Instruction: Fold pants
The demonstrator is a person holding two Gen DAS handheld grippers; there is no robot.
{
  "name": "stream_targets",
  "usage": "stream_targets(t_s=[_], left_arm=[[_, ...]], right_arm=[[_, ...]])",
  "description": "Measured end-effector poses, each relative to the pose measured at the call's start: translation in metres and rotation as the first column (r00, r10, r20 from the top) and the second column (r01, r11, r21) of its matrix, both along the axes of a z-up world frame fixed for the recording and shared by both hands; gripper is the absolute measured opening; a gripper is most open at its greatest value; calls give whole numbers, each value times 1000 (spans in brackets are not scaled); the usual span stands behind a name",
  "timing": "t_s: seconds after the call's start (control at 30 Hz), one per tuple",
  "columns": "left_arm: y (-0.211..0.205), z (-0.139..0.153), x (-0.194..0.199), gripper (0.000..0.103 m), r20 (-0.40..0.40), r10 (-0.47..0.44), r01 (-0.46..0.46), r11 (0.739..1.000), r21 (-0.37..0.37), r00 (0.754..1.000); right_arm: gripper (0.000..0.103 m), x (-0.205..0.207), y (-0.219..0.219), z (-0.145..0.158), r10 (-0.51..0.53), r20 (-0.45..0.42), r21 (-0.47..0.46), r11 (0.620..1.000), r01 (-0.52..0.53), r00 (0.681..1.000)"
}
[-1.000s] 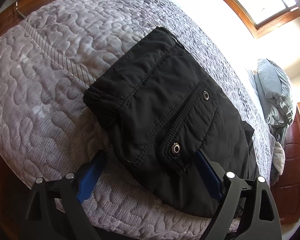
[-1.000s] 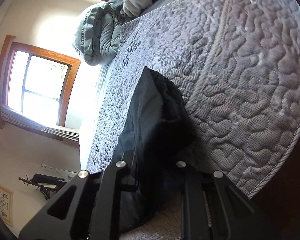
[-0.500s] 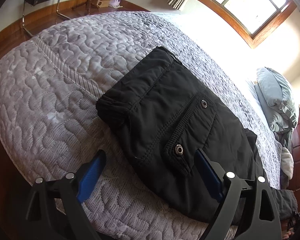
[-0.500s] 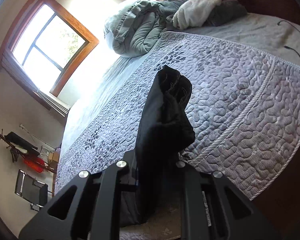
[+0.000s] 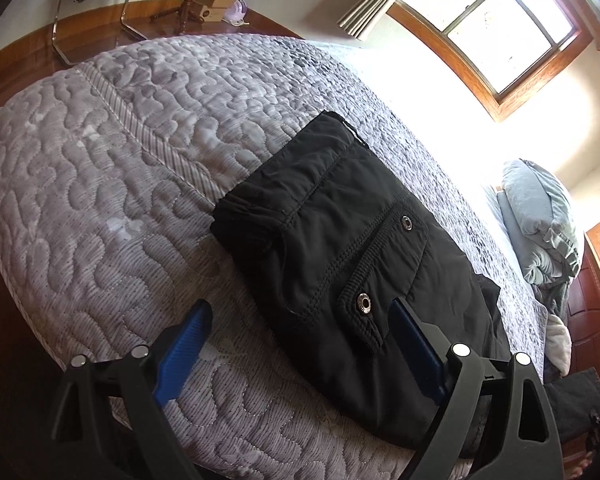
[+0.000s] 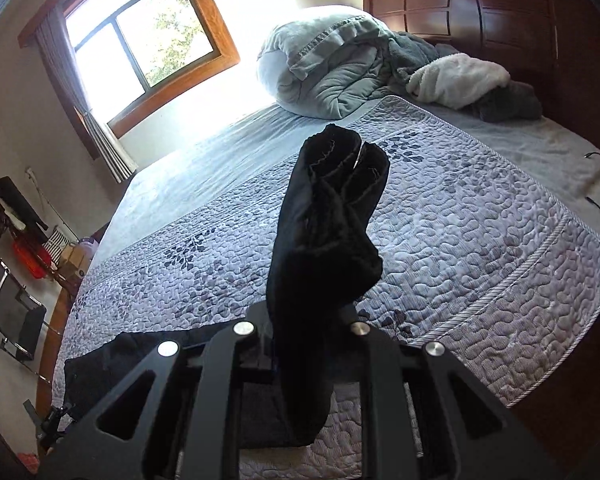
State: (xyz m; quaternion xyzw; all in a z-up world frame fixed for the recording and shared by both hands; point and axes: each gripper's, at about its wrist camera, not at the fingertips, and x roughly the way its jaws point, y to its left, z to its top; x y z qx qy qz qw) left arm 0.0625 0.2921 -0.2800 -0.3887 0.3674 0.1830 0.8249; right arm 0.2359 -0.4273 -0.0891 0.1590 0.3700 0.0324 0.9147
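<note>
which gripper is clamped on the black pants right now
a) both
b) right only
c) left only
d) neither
b) The right gripper is shut on a bunched end of the black pants, lifting it off the quilt, while the left gripper is open, with its blue fingers spread apart above the folded part.
</note>
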Motion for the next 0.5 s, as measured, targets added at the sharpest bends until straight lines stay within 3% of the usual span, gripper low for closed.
stream_targets(t_s=[0.5], left_arm=[[-3, 4, 1, 90, 12, -23, 23, 999, 23, 1000]], right_arm=[[13, -12, 81, 17, 104, 31, -156, 983, -98, 994]])
